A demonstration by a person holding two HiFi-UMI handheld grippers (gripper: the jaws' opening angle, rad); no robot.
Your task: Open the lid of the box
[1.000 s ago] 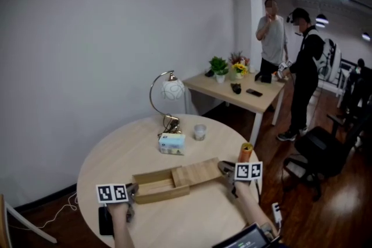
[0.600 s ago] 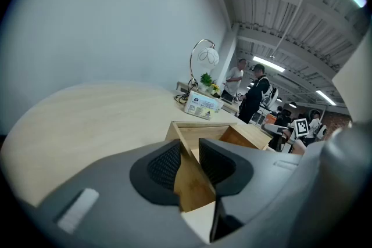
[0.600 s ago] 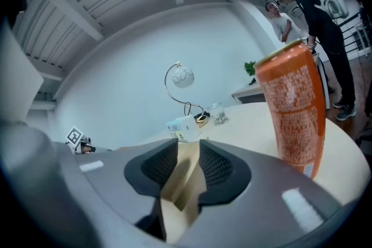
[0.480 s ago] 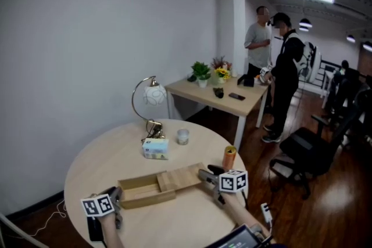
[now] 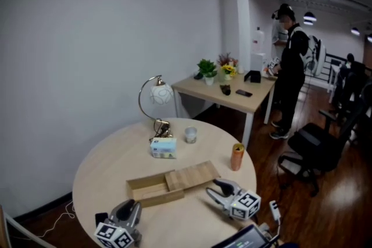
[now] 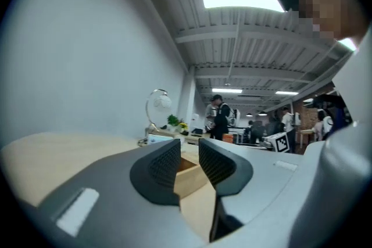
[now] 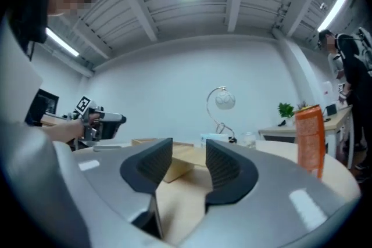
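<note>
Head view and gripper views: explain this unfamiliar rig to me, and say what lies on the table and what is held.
No robot: a person carries a left hand-held gripper and a right hand-held gripper. The head view looks down from the person's head; each gripper view looks along its own jaws. On the round table: a wooden box, lid slid partly open, a lamp, tissue box, cup and orange can. Both hold nothing, jaws apart; the right's have just been closing slightly.

Head view high over the table (image 5: 116,154), gripper views table-low, level, both sharing the box (image 5: 156,197)
</note>
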